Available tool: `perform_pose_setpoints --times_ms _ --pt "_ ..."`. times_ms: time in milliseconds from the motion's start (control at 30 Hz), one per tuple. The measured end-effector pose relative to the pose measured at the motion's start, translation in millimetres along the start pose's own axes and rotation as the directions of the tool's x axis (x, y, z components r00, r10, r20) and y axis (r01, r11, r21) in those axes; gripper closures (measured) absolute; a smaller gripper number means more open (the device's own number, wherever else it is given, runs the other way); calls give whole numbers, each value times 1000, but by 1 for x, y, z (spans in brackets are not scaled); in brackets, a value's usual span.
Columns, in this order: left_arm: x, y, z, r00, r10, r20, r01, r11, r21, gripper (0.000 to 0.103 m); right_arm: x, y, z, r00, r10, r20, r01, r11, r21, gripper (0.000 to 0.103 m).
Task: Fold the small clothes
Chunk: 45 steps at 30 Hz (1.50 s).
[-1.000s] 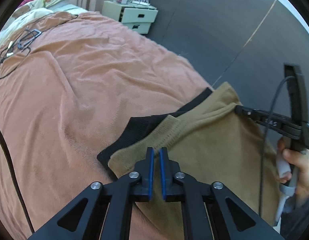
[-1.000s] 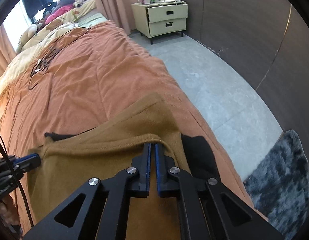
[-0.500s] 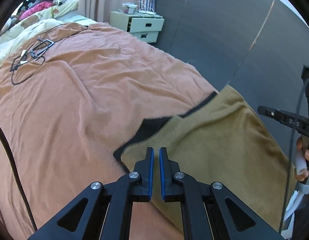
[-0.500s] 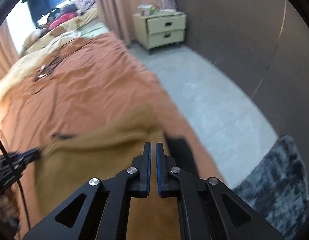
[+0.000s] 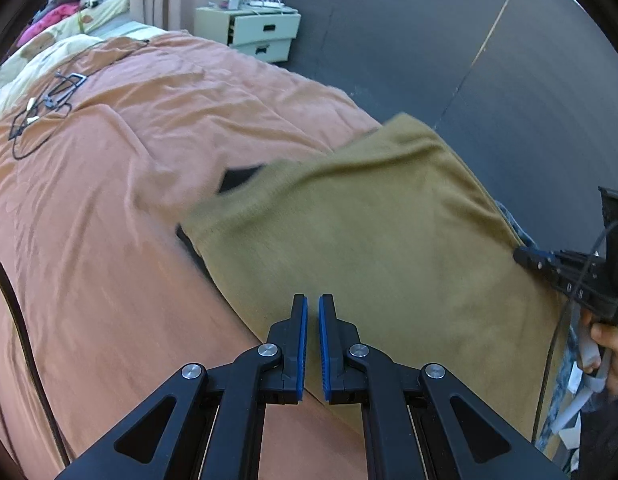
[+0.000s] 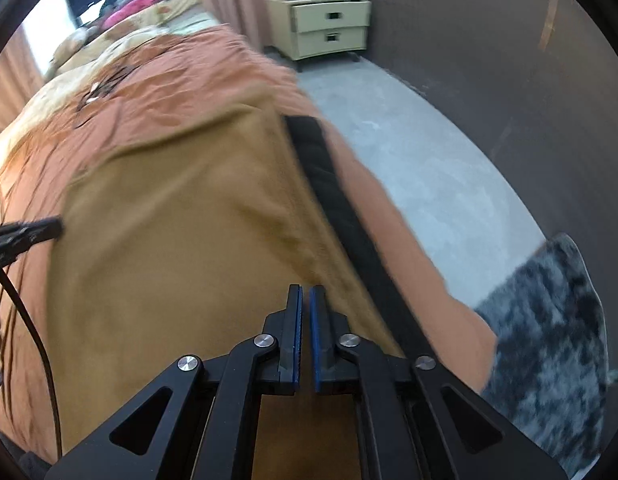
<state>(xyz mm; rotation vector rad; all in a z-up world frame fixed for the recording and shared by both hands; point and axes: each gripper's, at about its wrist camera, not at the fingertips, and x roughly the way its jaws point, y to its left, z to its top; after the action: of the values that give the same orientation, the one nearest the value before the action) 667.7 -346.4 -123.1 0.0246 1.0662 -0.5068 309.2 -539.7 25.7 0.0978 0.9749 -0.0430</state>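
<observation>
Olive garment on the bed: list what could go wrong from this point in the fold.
1. Both the left gripper and right gripper pinch only the edge of the olive garment; the thin hold may slip.
2. The garment lies near the edge of the bed; it could slide toward the floor.
3. The black trim sticks out sideways, so the fold may end uneven.

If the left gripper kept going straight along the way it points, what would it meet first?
Most likely the olive-brown garment it is already pinching: the left gripper points down into that cloth, with the orange bedspread right underneath. Depth is hard to judge here.
</observation>
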Motion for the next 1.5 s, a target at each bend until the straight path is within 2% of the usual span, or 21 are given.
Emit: perform_pose_setpoints --times_ms 67,200,400,567,700,733,800,933,1133,1167,1200,1233,1300,1433,1500 --pt "-3 -8 -6 1000 4 -3 -4 1000 9 97 -6 -9 -6 1000 14 17 -14 999 50 103" --pt "-10 -24 -16 1000 -27 -10 28 999 19 97 -25 -3 -22 998 -18 53 14 997 71 103" --pt "-9 -43 -30 997 -62 -36 62 998 -5 96 -39 26 -44 995 14 103 -16 1000 17 101" --pt "-8 -58 -47 995 -71 -65 71 997 -4 96 -37 25 -72 995 30 91 -29 1000 -13 101" --pt "-11 -68 -62 992 -89 -86 88 996 -12 94 -43 15 -92 994 48 101 -50 999 22 101" --pt "-11 -69 -67 991 -101 -91 99 995 -21 88 -47 13 -95 994 47 102 -50 998 28 101" --pt "-14 -73 -75 991 -101 -91 100 995 -23 84 -56 11 -105 995 33 98 -37 999 33 101" --pt "-24 -79 -85 990 -103 -98 101 995 -20 84 -79 16 -116 995 34 89 -41 996 80 101" --pt "-57 -83 -101 991 -119 -66 117 992 -40 84 -116 39 -145 991 22 136 -33 996 80 101" --pt "-63 -83 -104 991 -118 -62 116 993 -37 84 -120 43 -151 990 20 143 -32 996 83 99" --pt "-70 -84 -107 992 -115 -56 114 993 -33 84 -123 48 -157 989 17 148 -31 995 92 89" --pt "-79 -84 -111 992 -113 -49 112 993 -27 84 -127 55 -164 987 17 159 -33 994 100 70" --pt "-96 -84 -120 994 -106 -37 106 994 -13 80 -137 69 -183 980 10 199 -34 992 120 45" --pt "-128 -80 -137 996 -85 12 85 996 5 52 -151 89 -213 972 -12 235 -25 988 152 42" --pt "-144 -77 -146 997 -69 33 68 998 18 49 -163 96 -226 966 -12 257 -34 984 173 39"
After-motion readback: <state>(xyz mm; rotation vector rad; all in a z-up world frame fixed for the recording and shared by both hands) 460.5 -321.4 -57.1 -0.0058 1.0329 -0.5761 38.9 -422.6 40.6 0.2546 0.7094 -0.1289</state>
